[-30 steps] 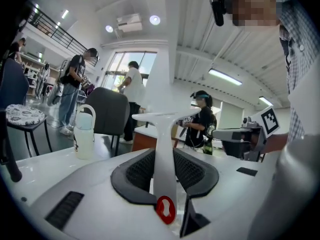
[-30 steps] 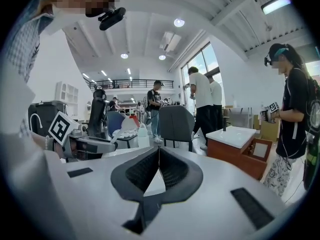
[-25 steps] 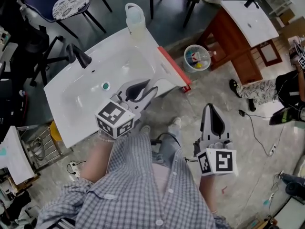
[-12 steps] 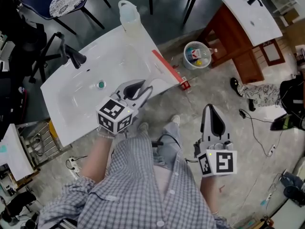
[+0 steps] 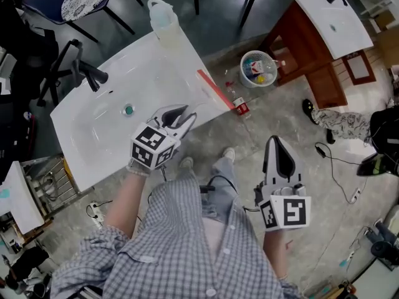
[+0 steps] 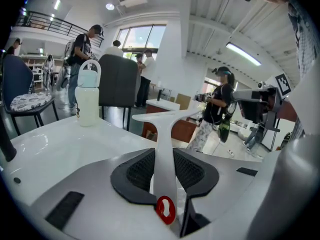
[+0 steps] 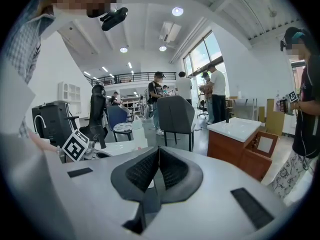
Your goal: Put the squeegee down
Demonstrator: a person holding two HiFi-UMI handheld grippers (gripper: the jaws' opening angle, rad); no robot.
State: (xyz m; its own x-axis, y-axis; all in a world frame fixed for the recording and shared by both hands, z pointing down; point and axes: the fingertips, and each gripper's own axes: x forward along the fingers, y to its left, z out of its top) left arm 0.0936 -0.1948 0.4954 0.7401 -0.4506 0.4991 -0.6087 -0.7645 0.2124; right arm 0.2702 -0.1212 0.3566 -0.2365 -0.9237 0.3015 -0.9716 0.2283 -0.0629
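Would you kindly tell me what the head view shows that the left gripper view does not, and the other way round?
Only the head view shows the waste bin on the floor and the red blade edge of the squeegee. Only the left gripper view shows the left gripper clamped on the squeegee's white handle, with people standing beyond. Both show the white sink and the bottle on it.

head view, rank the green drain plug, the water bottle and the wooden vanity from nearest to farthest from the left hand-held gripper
1. green drain plug, in the sink, close beside the left hand-held gripper.
2. water bottle, at the sink's far corner.
3. wooden vanity, well off at the picture's upper right.
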